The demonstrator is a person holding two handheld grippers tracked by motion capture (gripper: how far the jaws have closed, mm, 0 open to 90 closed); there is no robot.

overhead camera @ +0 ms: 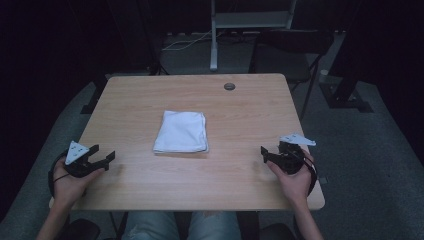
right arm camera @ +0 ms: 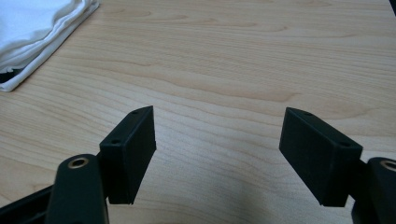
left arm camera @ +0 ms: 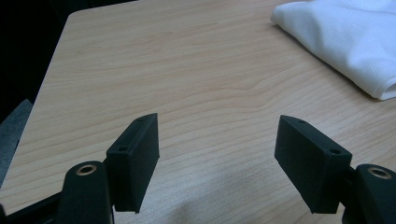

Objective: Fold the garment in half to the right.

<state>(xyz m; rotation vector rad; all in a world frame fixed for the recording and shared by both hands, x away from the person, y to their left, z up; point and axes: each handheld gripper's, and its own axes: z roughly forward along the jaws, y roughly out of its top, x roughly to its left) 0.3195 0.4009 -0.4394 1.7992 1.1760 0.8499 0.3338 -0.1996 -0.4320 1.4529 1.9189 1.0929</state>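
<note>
A wooden surface (overhead camera: 240, 165) is seen, and a folded white towel (overhead camera: 181, 131) is laid flat near its middle — well apart from both claws. The left claw (overhead camera: 100, 156) is held spread over the near left corner, the right claw (overhead camera: 263, 153) is held spread at the near right edge — nothing is pinched.

White towel (overhead camera: 181, 131); light woodgrain table (overhead camera: 240, 165); black claws.

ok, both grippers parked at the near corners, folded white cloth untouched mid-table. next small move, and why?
Probably bring the left gripper in toward the near left corner of the folded white cloth. Both the left gripper and the right gripper sit open with nothing between the jaws, well apart from the cloth, and bare wooden table lies between.
</note>
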